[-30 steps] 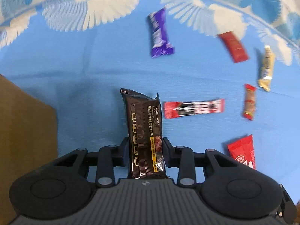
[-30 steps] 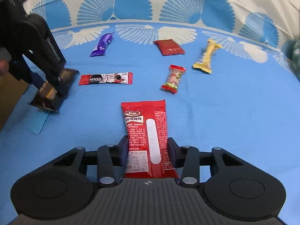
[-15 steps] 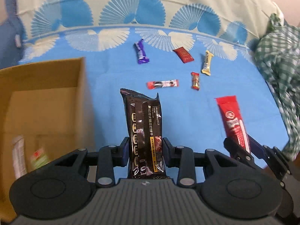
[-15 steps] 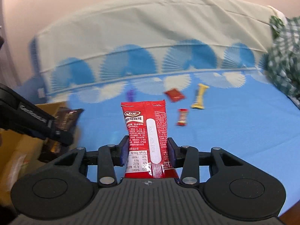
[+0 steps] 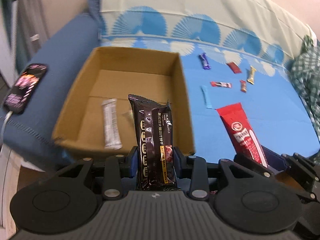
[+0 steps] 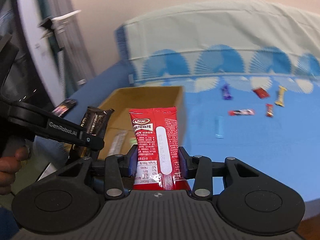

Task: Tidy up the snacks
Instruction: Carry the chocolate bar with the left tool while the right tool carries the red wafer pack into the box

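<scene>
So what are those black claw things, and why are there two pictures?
They are grabbers a person holds, one per hand, each with a camera looking along its fingers. One picture is from the left grabber, squeezing a black snack pack. The other is from the right grabber, squeezing a red pack. Ahead sits a cardboard box with a white packet inside. Small candies lie on the blue sheet. A phone rests at the left.

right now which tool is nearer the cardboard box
Left. The left tool, holding the dark snack pack, is at the cardboard box near edge. The right tool, holding the red snack pack, sits further right, off its corner.
</scene>
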Motion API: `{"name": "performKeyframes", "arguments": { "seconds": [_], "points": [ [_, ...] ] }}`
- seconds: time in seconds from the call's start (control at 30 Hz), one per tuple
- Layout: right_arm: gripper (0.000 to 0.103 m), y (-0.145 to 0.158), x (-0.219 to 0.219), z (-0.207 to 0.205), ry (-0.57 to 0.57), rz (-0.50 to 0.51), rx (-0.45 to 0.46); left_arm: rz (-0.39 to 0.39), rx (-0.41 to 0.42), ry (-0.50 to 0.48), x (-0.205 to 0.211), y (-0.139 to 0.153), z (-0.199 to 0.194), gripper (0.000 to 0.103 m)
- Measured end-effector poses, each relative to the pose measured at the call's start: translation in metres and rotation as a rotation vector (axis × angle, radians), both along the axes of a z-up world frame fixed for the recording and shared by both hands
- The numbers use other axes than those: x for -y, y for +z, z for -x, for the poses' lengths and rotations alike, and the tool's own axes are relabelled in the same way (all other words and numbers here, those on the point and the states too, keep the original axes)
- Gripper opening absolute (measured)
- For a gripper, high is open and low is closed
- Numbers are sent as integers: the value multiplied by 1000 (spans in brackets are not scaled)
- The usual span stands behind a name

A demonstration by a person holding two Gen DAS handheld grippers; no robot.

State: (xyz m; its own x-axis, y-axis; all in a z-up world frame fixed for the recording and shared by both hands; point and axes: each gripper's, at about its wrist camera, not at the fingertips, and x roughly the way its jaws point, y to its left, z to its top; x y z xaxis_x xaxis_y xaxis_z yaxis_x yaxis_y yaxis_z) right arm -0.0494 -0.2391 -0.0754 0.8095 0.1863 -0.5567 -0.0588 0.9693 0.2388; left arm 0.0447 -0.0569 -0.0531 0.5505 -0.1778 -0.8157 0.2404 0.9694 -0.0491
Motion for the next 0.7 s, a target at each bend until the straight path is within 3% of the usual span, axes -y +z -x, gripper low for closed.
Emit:
{"name": "performKeyframes", "arguments": {
  "seconds": [0.27, 0.7],
  "points": [
    [43, 20, -47, 24, 88, 83, 40, 53, 75, 43, -44, 15, 43, 39],
    [43, 29, -63, 37, 79, 153, 64, 101, 127, 33, -54, 24, 57, 39]
  ]
}}
